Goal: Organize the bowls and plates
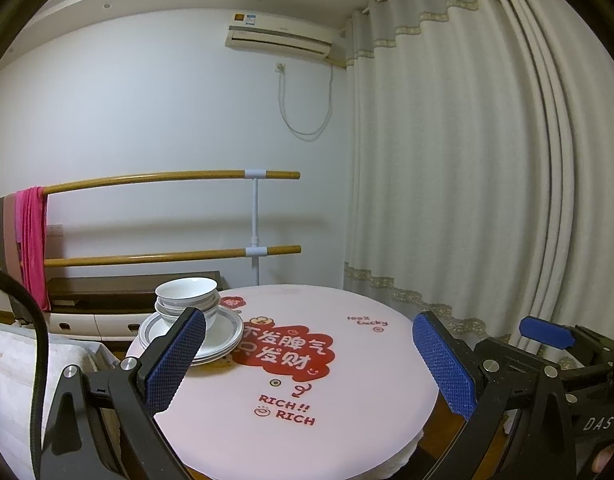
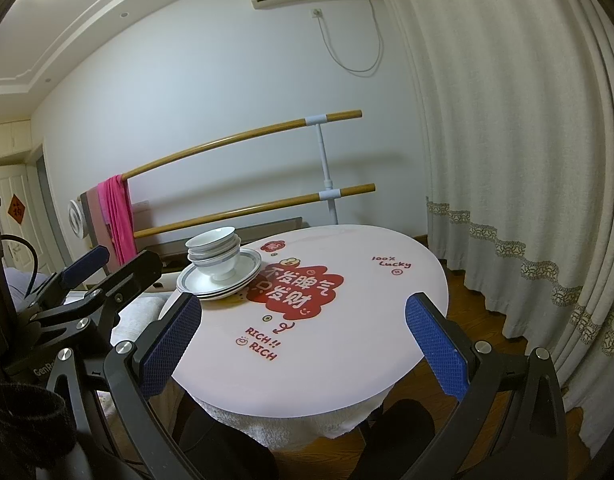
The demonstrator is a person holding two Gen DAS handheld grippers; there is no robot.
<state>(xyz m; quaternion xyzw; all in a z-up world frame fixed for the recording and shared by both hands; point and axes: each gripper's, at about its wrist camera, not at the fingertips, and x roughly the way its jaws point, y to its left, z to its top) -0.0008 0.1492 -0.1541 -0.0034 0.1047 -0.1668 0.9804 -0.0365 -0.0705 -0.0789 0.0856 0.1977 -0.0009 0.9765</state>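
Fingers (image 1: 443, 364) on both grippers are spread and empty, bowls (image 2: 213, 250) already nested on the plates (image 2: 219, 276) beside the red print (image 2: 297, 290), so looks pretty much done.

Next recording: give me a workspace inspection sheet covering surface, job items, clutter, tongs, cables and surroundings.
Surface: round table with a pink printed cover, mostly bare.
Job's things: nested bowls stand on stacked plates at the far left edge.
Clutter: nothing seen on the table.
Tongs: left tongs open, empty; right tongs open, empty; both short of the stack.
Cables: black cable beside the left tongs.
Surroundings: wooden rails, pink cloth, curtain, air conditioner.
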